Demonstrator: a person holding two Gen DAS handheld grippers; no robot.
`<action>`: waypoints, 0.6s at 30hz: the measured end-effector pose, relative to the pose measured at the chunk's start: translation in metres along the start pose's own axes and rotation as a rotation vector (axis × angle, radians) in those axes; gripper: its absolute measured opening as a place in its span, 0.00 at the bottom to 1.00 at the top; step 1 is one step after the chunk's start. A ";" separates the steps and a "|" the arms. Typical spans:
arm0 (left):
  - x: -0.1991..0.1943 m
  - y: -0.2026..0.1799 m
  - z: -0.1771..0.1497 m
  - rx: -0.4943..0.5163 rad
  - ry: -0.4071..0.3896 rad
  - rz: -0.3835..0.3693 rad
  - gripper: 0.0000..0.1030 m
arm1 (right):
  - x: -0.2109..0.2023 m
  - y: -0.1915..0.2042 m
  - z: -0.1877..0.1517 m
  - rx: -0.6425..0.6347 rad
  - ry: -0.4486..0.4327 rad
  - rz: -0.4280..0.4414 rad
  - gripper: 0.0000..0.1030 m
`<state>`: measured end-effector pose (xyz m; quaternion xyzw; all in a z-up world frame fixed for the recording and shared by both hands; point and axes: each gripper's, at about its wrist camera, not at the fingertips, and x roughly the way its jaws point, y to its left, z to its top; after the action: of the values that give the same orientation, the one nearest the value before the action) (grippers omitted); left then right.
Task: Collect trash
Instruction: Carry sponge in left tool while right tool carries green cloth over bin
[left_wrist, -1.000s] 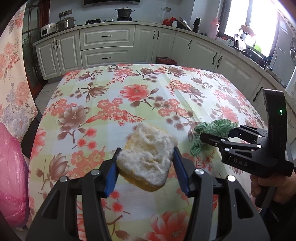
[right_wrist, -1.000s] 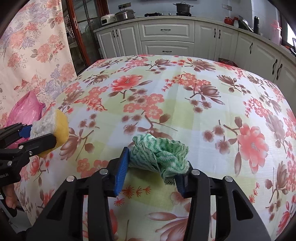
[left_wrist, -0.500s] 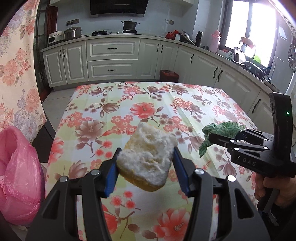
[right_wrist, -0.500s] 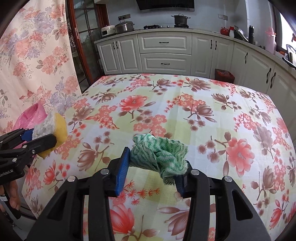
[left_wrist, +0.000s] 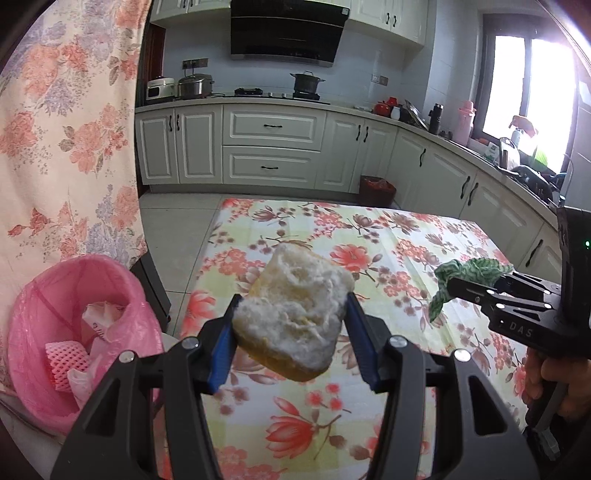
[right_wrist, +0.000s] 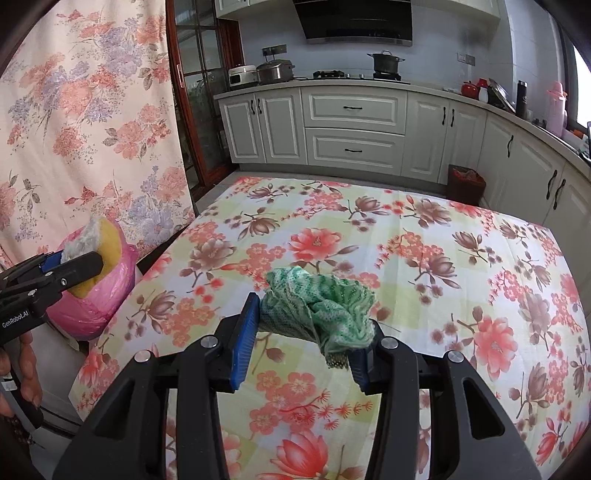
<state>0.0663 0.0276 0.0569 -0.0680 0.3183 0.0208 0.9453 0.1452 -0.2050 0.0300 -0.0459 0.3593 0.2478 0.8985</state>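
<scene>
My left gripper (left_wrist: 291, 328) is shut on a worn sponge (left_wrist: 293, 314), white and fuzzy on top, yellow underneath, held in the air above the table's left part. From the right wrist view the same sponge (right_wrist: 98, 243) hangs in front of the pink bin. My right gripper (right_wrist: 306, 336) is shut on a crumpled green and white cloth (right_wrist: 321, 306), lifted off the tablecloth; in the left wrist view that cloth (left_wrist: 469, 273) sticks out of the right gripper (left_wrist: 458, 286) at the right. A bin lined with a pink bag (left_wrist: 70, 325) stands left of the table, with wrappers inside.
The table wears a floral cloth (right_wrist: 406, 251), bare of other objects. A floral curtain (left_wrist: 62, 147) hangs at the left. White kitchen cabinets (left_wrist: 269, 144) run along the back and right. A small dark bin with a red liner (left_wrist: 376, 188) stands on the floor beyond the table.
Both grippers have risen with their loads, and the table looks farther below. The left gripper has also swung left, so the pink bin's opening has come into its view.
</scene>
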 end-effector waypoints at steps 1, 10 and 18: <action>-0.005 0.007 0.000 -0.008 -0.008 0.013 0.51 | 0.000 0.005 0.003 -0.009 -0.004 0.006 0.42; -0.037 0.063 -0.002 -0.064 -0.045 0.098 0.51 | 0.003 0.059 0.029 -0.083 -0.031 0.070 0.42; -0.055 0.096 -0.004 -0.102 -0.065 0.148 0.51 | 0.007 0.103 0.044 -0.140 -0.041 0.119 0.42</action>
<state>0.0123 0.1222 0.0759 -0.0918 0.2902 0.1088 0.9463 0.1280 -0.1006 0.0673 -0.0820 0.3246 0.3263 0.8840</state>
